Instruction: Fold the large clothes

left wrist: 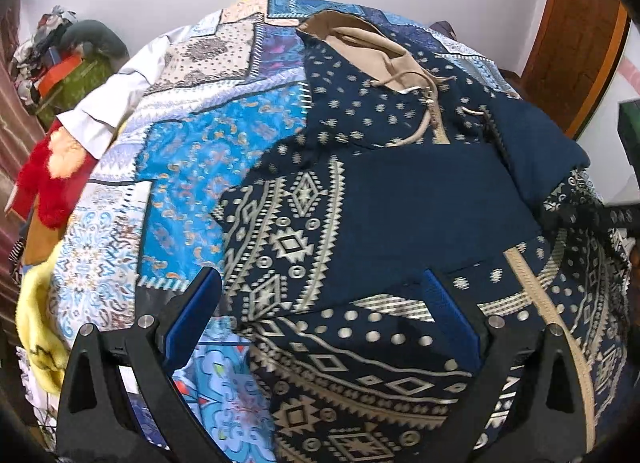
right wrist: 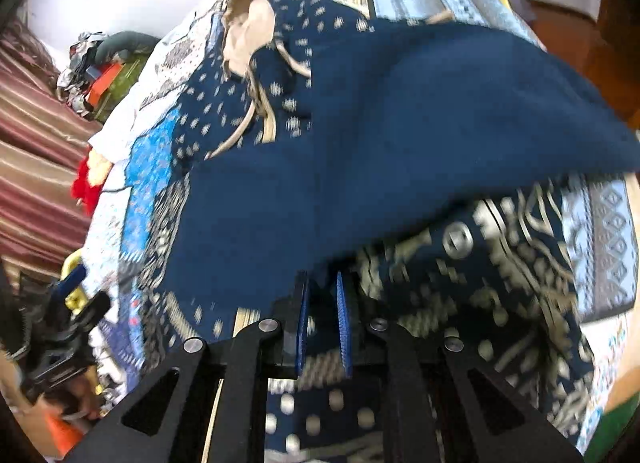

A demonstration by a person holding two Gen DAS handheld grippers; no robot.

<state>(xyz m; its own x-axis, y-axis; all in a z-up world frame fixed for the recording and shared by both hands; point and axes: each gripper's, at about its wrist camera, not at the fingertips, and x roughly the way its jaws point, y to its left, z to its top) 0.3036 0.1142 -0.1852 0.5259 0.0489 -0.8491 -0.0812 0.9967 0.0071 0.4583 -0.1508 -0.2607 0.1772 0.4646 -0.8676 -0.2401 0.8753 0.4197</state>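
Navy fabric sits pinched between the blue pads of my right hand-held gripper (right wrist: 323, 319); its jaws are pressed together on a fold of the hoodie (left wrist: 360, 199), and the plain inner side billows up over the patterned part. My left hand-held gripper (left wrist: 320, 315) hangs above the hoodie's near hem with its jaws wide apart, holding nothing.

The risk, as I judge it, lies in that single pinch. The cloth looks thick and heavy, so the lifted flap could slide out of the pads, or drag the rest of the hoodie toward the bed's (left wrist: 192, 151) near edge and spoil the fold. With the left jaws free, nothing pins the other side, so the flap may land crooked. The loose drawstring (left wrist: 404, 135) could get trapped inside the fold as well.

The hoodie lies spread across the middle of the bed, on the blue patchwork cover. It is dark navy with cream geometric bands and dots, a tan-lined hood (left wrist: 372, 47) toward the far edge, and a cream zipper.
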